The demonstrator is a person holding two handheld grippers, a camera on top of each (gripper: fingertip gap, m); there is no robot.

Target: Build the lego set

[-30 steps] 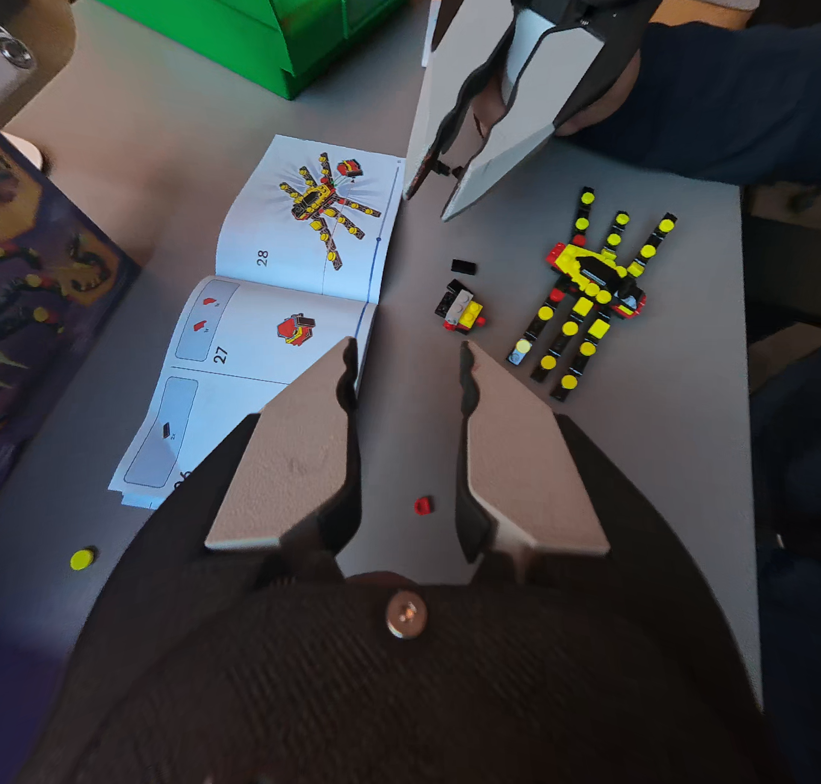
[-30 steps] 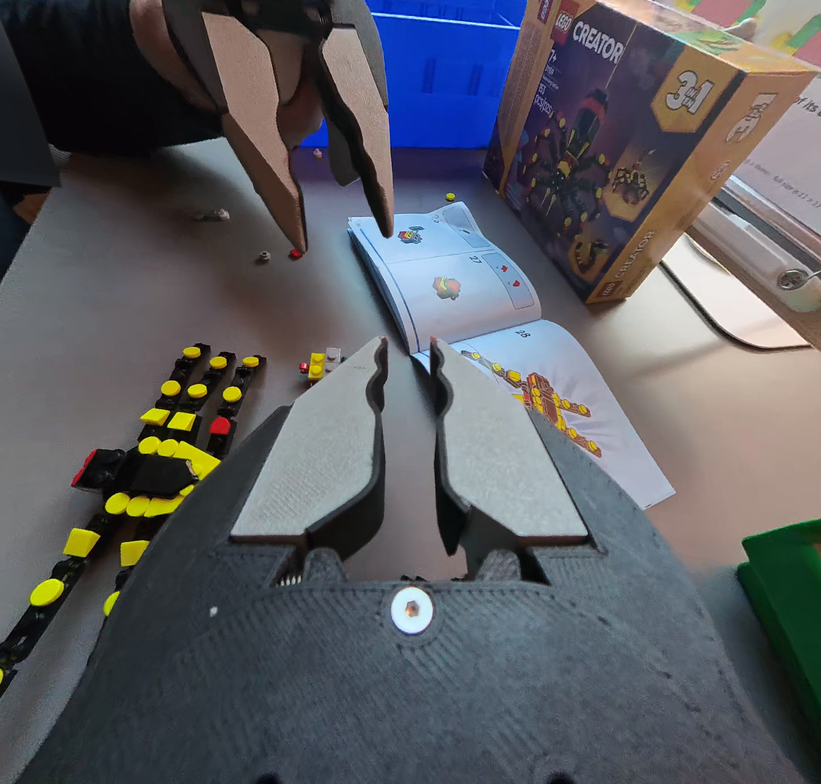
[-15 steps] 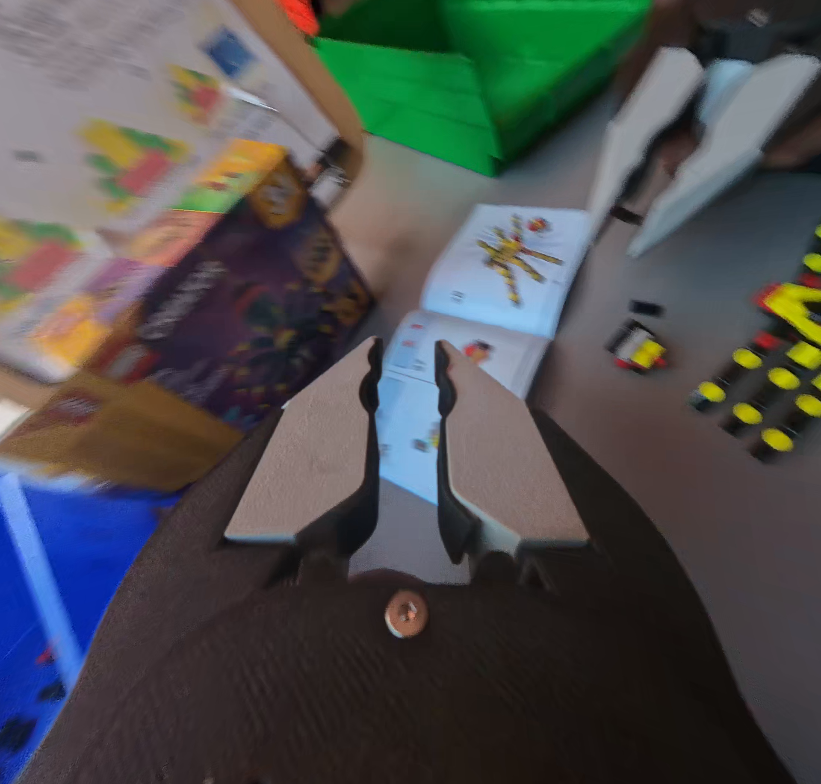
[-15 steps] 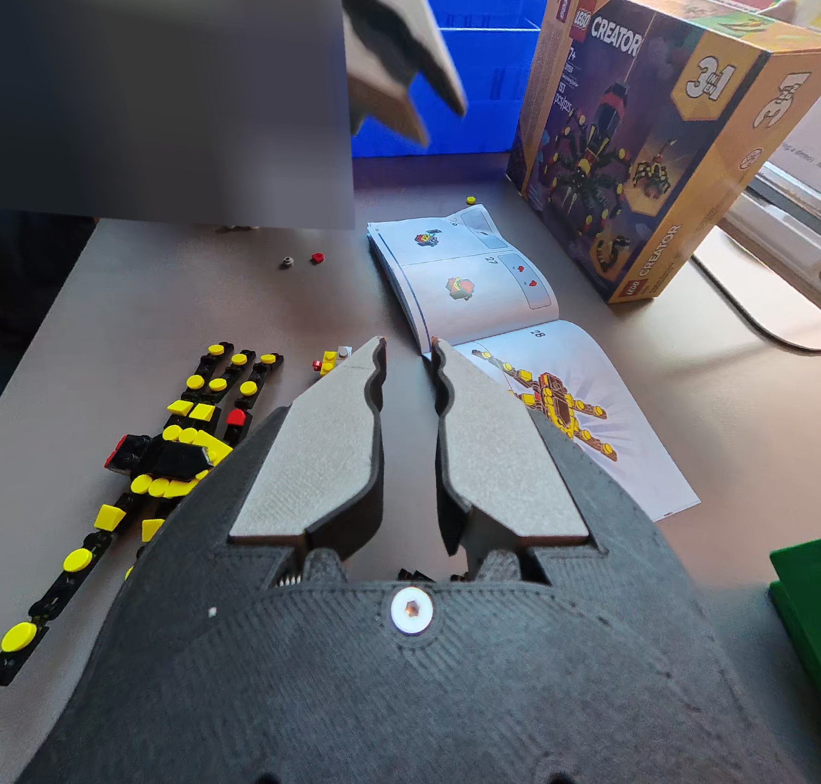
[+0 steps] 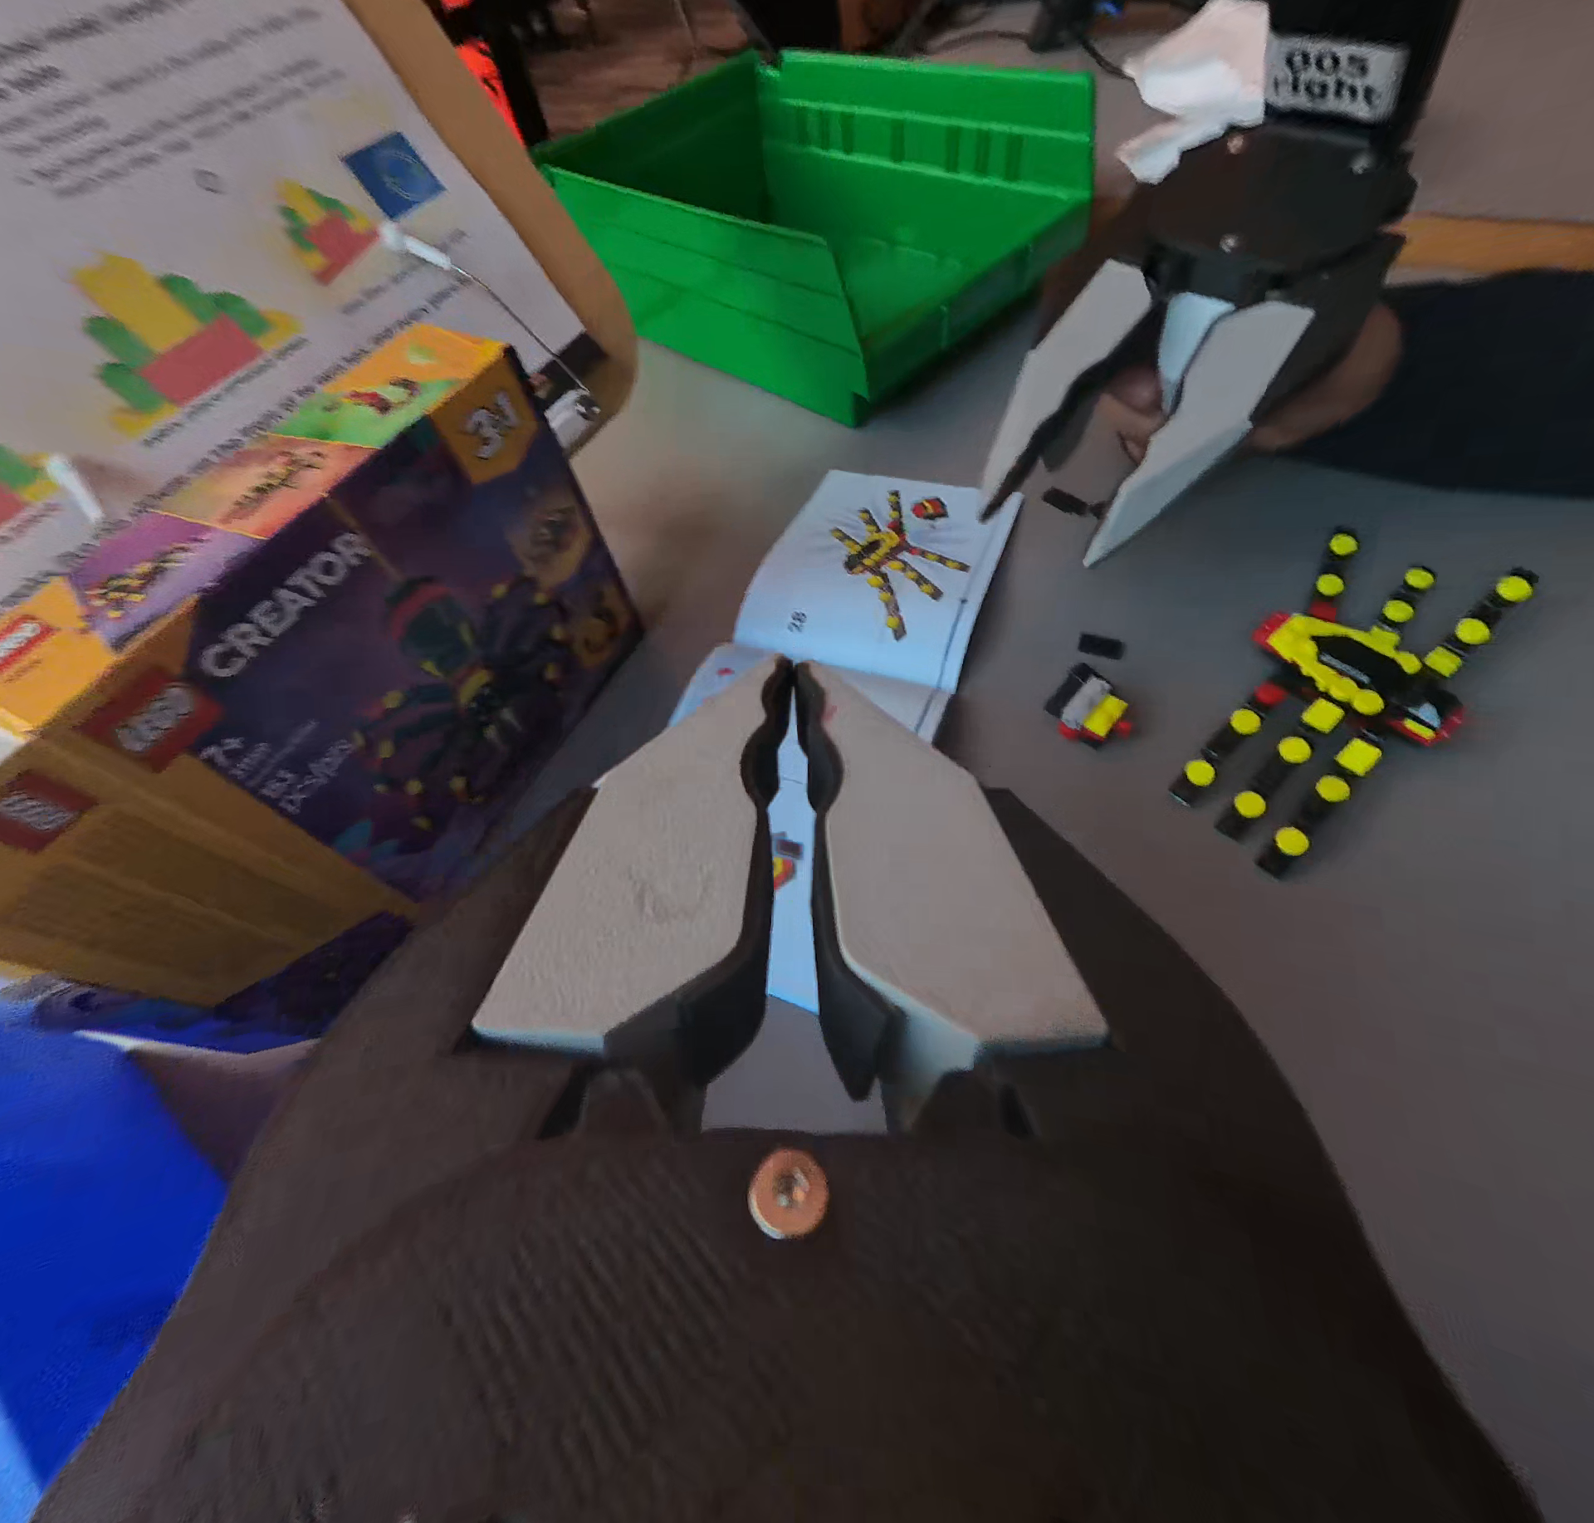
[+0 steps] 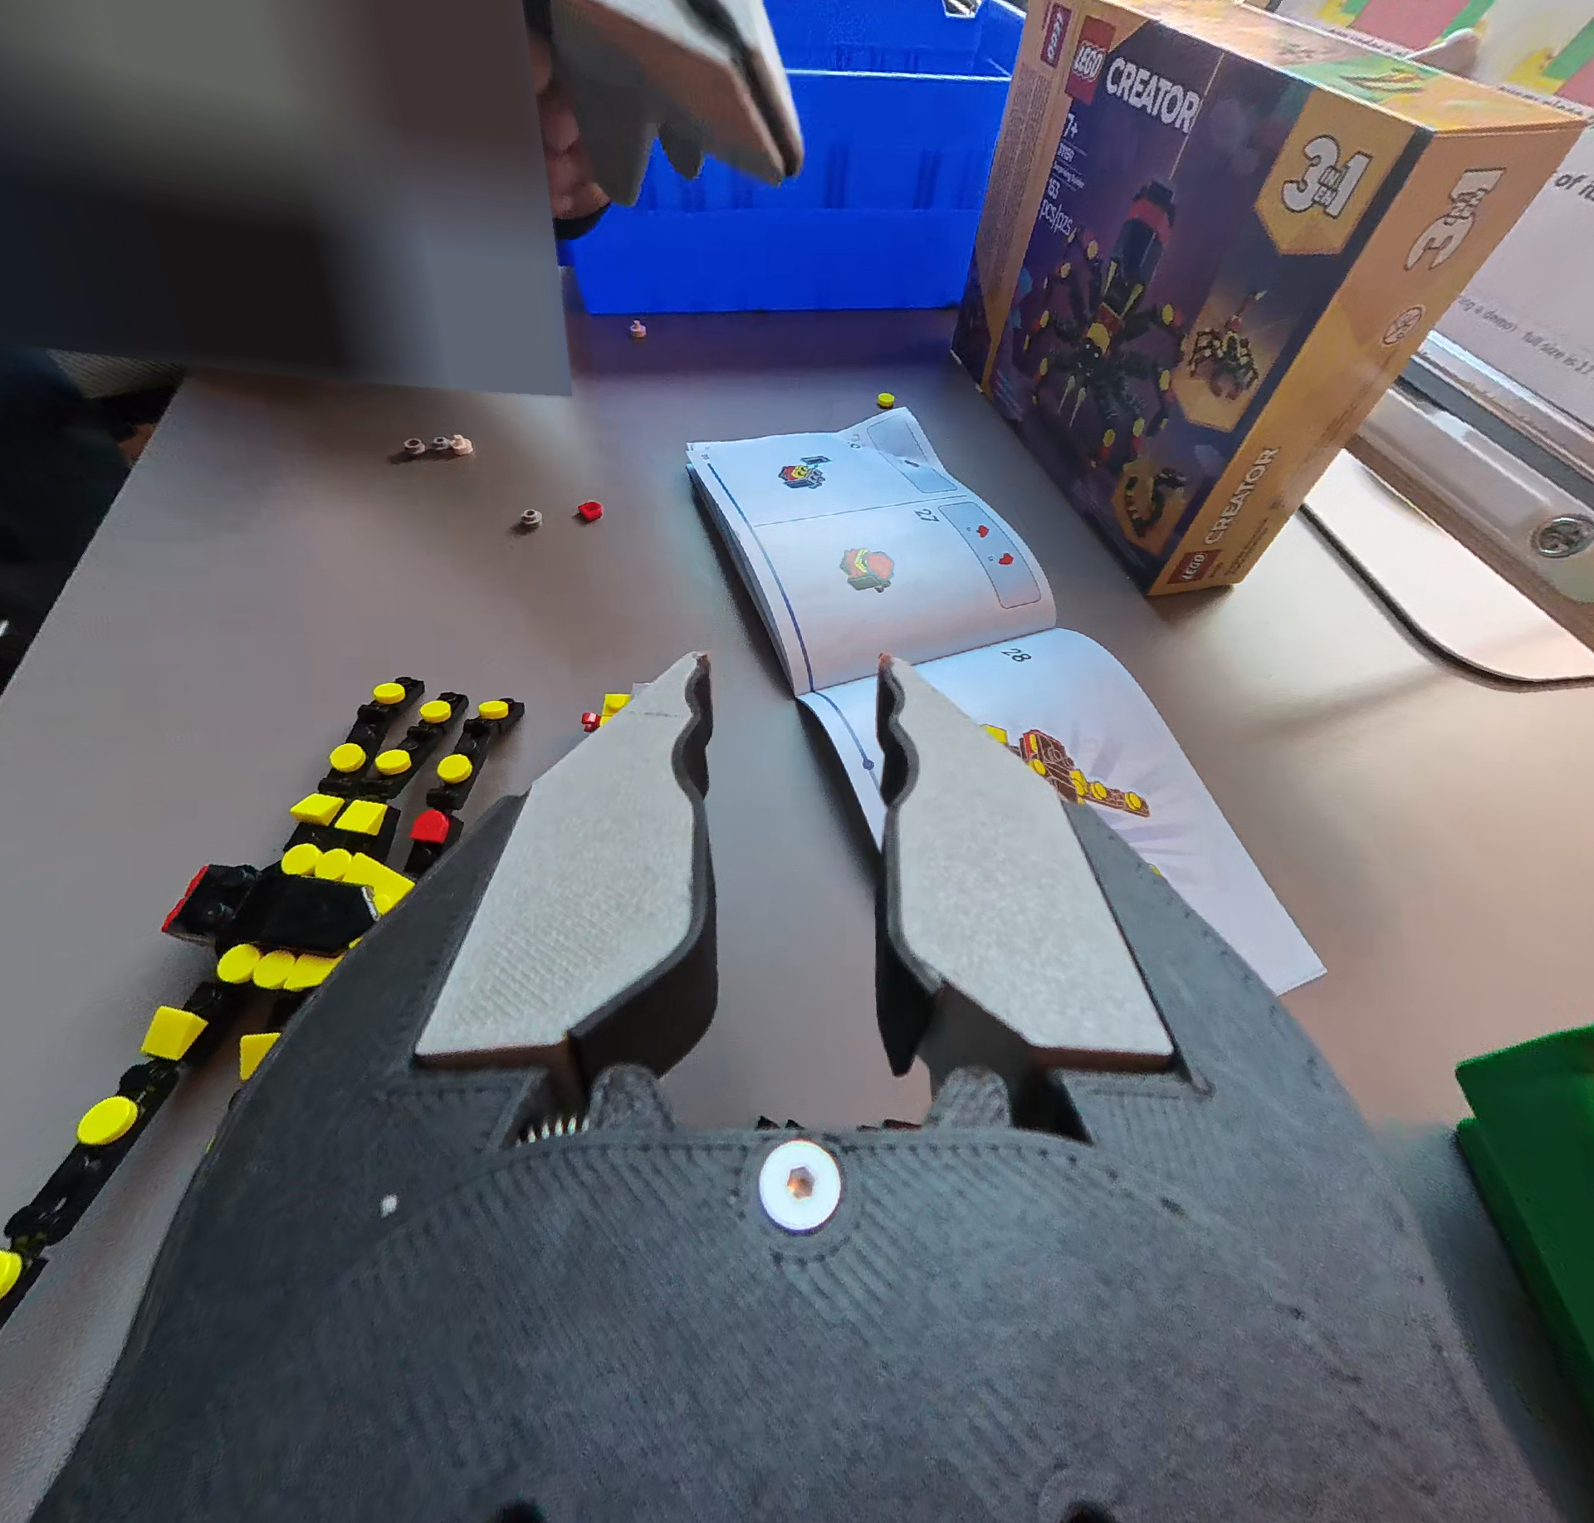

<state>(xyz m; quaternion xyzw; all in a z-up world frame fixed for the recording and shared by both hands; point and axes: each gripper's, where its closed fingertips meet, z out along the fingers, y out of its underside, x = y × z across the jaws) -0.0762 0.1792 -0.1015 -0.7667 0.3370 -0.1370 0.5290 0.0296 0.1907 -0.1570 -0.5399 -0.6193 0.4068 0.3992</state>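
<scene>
Left wrist cam: high over table, looks down toward green bin (image 5: 828, 222). Right wrist cam: lower, faces opposite way, toward blue bin (image 6: 828, 187). Both share booklet (image 5: 880, 584), spider (image 6: 328, 878), box (image 6: 1208, 274).

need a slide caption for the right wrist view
Open right gripper poised above grey table, between black-and-yellow brick spider and open instruction booklet.

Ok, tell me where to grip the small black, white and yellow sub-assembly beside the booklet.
Grip the small sub-assembly across its two long sides, coming straight down. It lies flat and low on the table, clear of the spider build, so only its sides offer purchase.
</scene>
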